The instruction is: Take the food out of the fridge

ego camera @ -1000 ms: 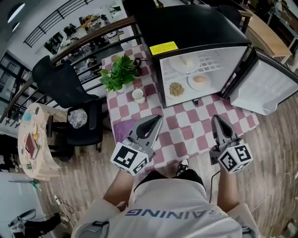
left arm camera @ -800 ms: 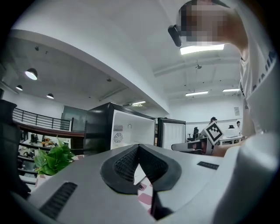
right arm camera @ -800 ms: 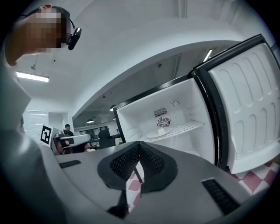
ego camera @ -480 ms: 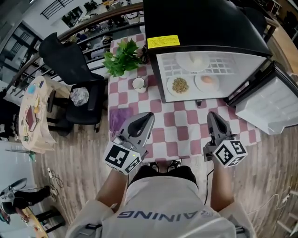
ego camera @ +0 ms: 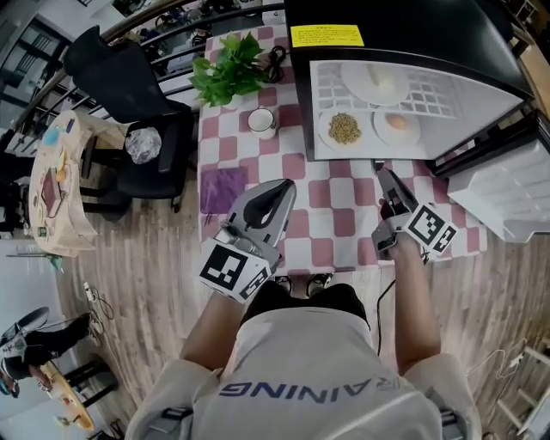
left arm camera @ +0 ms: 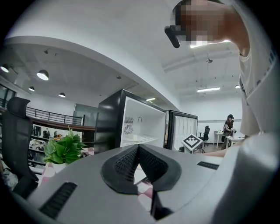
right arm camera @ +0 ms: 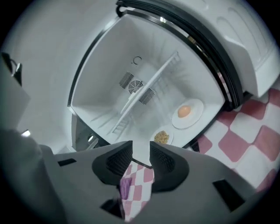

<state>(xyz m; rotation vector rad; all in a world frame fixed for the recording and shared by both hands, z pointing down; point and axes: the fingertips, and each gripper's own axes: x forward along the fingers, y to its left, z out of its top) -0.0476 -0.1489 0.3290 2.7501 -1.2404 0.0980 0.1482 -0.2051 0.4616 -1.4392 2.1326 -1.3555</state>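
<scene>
fridge [ego camera: 404,34] open at far right of worktop [ego camera: 335,225], door [ego camera: 507,193] swung out right; food inside: grain plate [ego camera: 345,129] and egg plate [ego camera: 396,124] near the front edge, third plate [ego camera: 378,79] on the rack [ego camera: 430,90] above; right gripper [ego camera: 382,174] just before that edge, jaws opening, nothing between; left gripper [ego camera: 282,187] jaws together, empty, over the worktop's near left; bare checks ahead

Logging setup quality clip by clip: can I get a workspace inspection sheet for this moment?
Surface: checkered tablecloth on a table.
Job's things: open mini fridge; plate of grains, plate with an egg-like item, plate of white food on the upper shelf.
Clutter: potted plant, cup, purple cloth.
Grippers: left gripper shut, empty; right gripper opening, nothing between its jaws.
Cables: black cord beside the plant.
Surroundings: office chair, wood floor.
</scene>
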